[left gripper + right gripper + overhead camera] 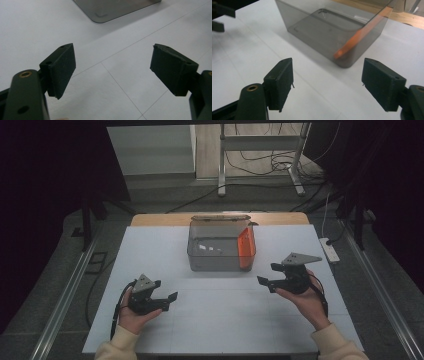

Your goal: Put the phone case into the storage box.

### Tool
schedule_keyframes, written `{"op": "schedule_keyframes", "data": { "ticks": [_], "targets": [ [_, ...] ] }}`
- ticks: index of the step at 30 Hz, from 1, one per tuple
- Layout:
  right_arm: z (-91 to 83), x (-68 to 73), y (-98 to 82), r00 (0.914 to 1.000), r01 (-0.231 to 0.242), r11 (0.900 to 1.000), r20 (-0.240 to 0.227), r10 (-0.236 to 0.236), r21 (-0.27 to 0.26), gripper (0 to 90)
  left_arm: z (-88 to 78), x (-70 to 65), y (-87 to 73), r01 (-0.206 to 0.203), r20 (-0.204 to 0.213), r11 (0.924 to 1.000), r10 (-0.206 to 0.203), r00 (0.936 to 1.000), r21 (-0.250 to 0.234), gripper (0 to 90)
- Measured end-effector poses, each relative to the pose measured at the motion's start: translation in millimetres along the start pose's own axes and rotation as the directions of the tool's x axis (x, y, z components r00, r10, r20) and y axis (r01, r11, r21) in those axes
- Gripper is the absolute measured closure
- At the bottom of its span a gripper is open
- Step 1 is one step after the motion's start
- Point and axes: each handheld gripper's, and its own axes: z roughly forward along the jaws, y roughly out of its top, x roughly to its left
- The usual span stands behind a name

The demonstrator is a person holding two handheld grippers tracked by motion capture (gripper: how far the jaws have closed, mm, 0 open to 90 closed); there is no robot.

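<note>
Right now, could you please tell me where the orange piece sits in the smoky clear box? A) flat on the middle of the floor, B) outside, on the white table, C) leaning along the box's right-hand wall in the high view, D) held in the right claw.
C: the orange piece leans along the right wall inside the box, and both claws are open and empty.

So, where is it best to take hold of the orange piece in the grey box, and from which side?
Probably its top edge, reached from above: the orange piece leans on edge against the right end wall inside the smoky grey box, whose walls block any sideways approach. The right gripper is nearer, its fingers open and empty.
</note>
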Motion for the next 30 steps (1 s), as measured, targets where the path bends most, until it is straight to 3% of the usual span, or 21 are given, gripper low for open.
{"op": "schedule_keyframes", "data": {
  "ticks": [4, 10, 15, 23, 30],
  "targets": [
    [-8.3, -1.2, -17.4, 1.0, 0.001, 1.0, 0.0, -0.001, -0.007, 24.7, 0.2, -0.3, -0.5, -0.001, 0.001, 1.0, 0.001, 1.0, 0.002, 20.3],
    [-17.6, -14.2, -42.4, 0.9996, -0.025, 0.999, 0.009, 0.025, -0.023, 23.3, 1.5, -0.5, -2.3, -0.003, -0.001, 0.9999, 0.003, 1.0, 0.009, 20.3],
    [-18.5, -31.5, -62.2, 0.995, -0.096, 0.995, 0.024, 0.097, -0.041, 23.6, 2.0, -3.0, -3.9, -0.016, 0.007, 0.9998, 0.016, 0.9999, 0.014, 20.2],
    [-20.7, -43.3, -71.5, 0.9899, -0.142, 0.988, -0.003, 0.142, -0.061, 23.5, -0.4, -1.8, -9.8, -0.02, 0.012, 0.9996, 0.02, 0.9997, 0.02, 20.1],
    [-15.2, -38.1, -71.7, 0.9919, -0.126, 0.991, -0.021, 0.125, -0.045, 23.6, -0.9, 0.0, -9.6, -0.02, 0.012, 0.9996, 0.02, 0.9997, 0.018, 20.1]
  ]
}}
